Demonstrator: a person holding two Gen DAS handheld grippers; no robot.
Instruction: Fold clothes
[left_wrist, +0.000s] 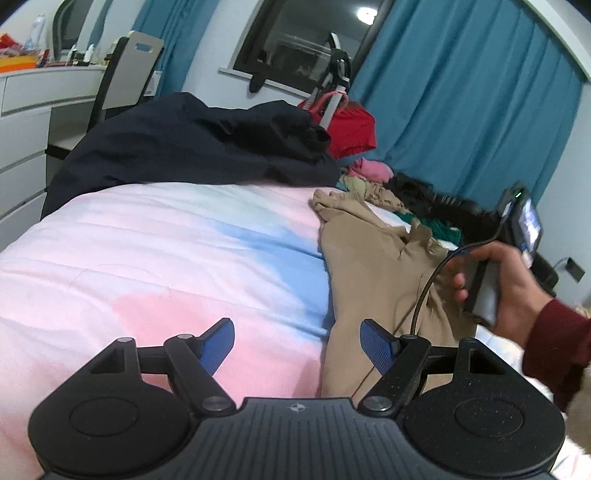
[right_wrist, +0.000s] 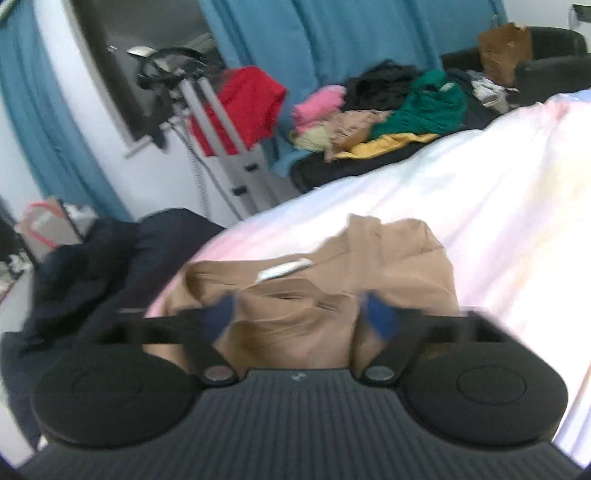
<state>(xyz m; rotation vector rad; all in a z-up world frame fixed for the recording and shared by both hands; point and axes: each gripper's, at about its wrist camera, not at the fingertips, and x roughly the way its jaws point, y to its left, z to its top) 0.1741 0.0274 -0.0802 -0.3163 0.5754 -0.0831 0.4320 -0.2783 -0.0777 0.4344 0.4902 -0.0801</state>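
A tan garment (left_wrist: 373, 269) lies crumpled on the pink, white and blue bed cover (left_wrist: 166, 258). My left gripper (left_wrist: 297, 341) is open and empty, just above the cover at the garment's left edge. In the right wrist view the tan garment (right_wrist: 325, 273) shows a white label near its collar. My right gripper (right_wrist: 301, 314) is open right over the garment, its blue fingers blurred. The hand holding the right gripper's handle shows at the right of the left wrist view; its fingers are hidden there.
A dark navy garment (left_wrist: 192, 144) is heaped at the bed's far left. A pile of pink, green, yellow and black clothes (right_wrist: 388, 110) lies at the bed's far end. A red garment (right_wrist: 243, 107) hangs on a stand. White drawers (left_wrist: 33, 122) stand at left.
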